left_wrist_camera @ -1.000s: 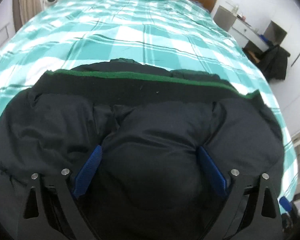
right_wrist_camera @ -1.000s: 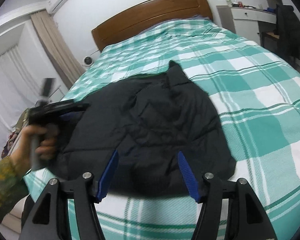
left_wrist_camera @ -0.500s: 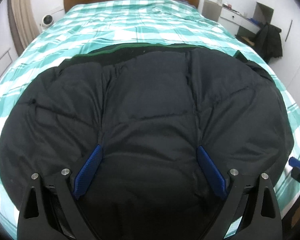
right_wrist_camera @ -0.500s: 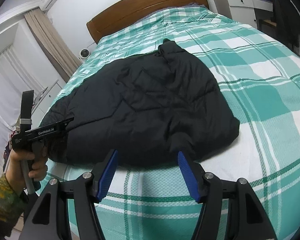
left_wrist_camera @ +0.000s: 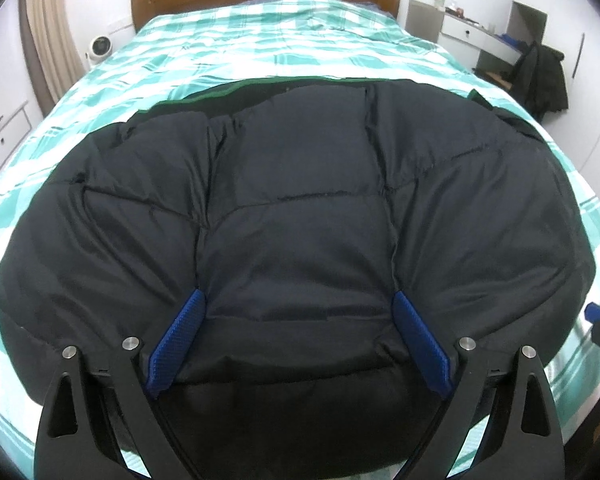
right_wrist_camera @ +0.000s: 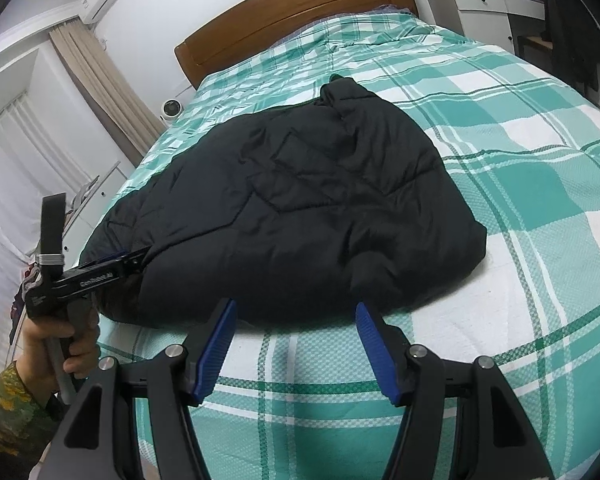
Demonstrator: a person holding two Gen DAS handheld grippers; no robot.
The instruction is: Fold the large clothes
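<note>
Bedroom light falls flat on a wide bed (right_wrist_camera: 520,208) under a teal-and-white checked cover, with a brown wooden headboard (right_wrist_camera: 300,12) at its far end. My left tongs (left_wrist_camera: 298,336) stand wide apart, and the puffy black quilted jacket (left_wrist_camera: 300,208) bulges up between their blue pads (left_wrist_camera: 178,340); from the other camera they seem buried in its near left edge, but I cannot tell whether they truly pinch any cloth or merely rest against it. My right tongs (right_wrist_camera: 296,344) hang open and hold nothing, just short of the jacket's near hem (right_wrist_camera: 300,304), over bare cover. The jacket itself lies folded in a thick mound across the middle of the bed, a narrow green lining strip (left_wrist_camera: 260,84) showing along its far edge and a bunched end, collar or hood I cannot say, poking up toward the headboard. My worry is the padding: it is springy and slippery, so I judge the folded layer may creep open once I let go, or slide across the smooth cover if I push from one side only. A shallow bite would catch only the top shell and drag it askew. Beyond the bed stand a small white round fan (right_wrist_camera: 171,108), beige curtains (right_wrist_camera: 96,80) and a white desk (right_wrist_camera: 496,8).
</note>
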